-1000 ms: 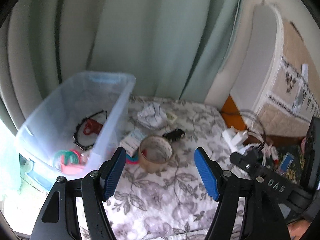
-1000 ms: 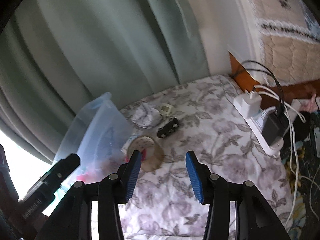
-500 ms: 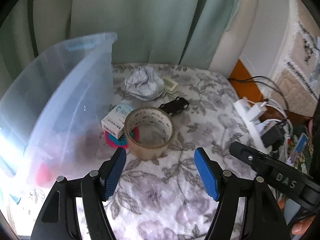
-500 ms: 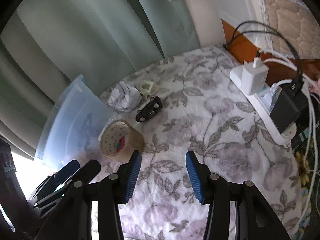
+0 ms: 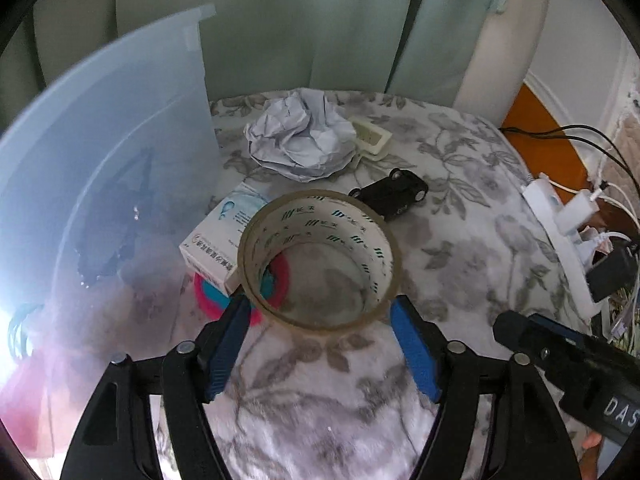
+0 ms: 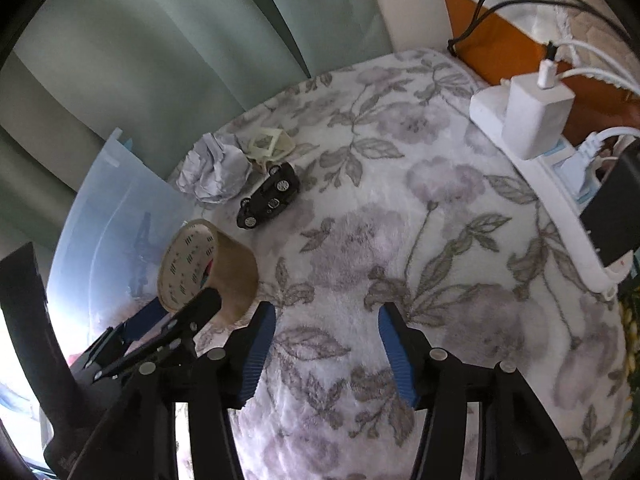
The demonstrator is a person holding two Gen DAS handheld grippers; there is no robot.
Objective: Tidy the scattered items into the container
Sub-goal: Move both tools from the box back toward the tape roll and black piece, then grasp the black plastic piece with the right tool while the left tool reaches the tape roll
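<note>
Floral grey-and-white blanket [image 6: 400,208] underfoot, pale green curtain [image 5: 320,20] hanging behind it. The left gripper [image 5: 320,312] has just been spreading its jaws and stands open either side of the tape roll [image 5: 320,256], blue pads beside its rim, not pressing. The right gripper [image 6: 328,344], jaws also just widening, gapes over bare blanket. The clear container [image 5: 104,184] sits at left; a small box [image 5: 216,240] leans on the roll, crumpled paper [image 5: 300,140] and a black toy car [image 5: 392,196] beyond. White power strip [image 6: 532,160] along the right.
</note>
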